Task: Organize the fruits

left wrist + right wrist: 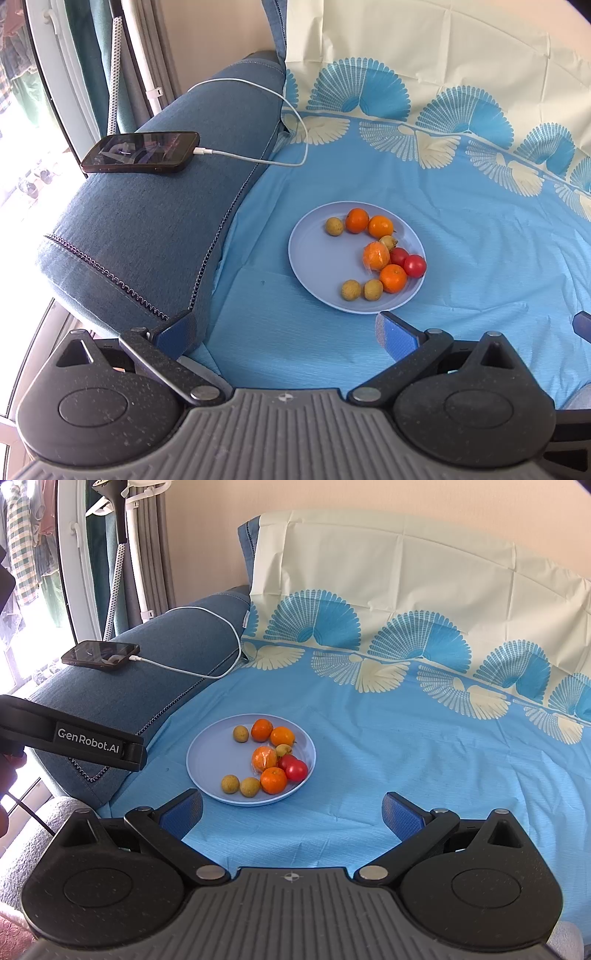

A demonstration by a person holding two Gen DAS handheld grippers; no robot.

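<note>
A pale blue plate (pixel 314 266) (pixel 210 753) sits on the blue cloth over the sofa seat. On it lie several mixed fruits: small oranges (pixel 393 277) (pixel 273 780), one peeled orange (pixel 376 255) (pixel 264 757), two red tomatoes (pixel 414 265) (pixel 296 770) and several small brown longans (pixel 351 289) (pixel 230 783). My left gripper (pixel 286 332) is open and empty, just short of the plate's near rim. My right gripper (pixel 291 810) is open and empty, near the plate's front right edge. The left gripper's body (pixel 74 734) shows at the left of the right wrist view.
A phone (pixel 142 151) (pixel 100 654) on a white charging cable (pixel 291 110) (pixel 221 627) lies on the blue sofa armrest (pixel 147 236) (pixel 122 694) left of the plate. A cream and blue patterned cloth (pixel 461 122) (pixel 406 635) covers the backrest. A window is at far left.
</note>
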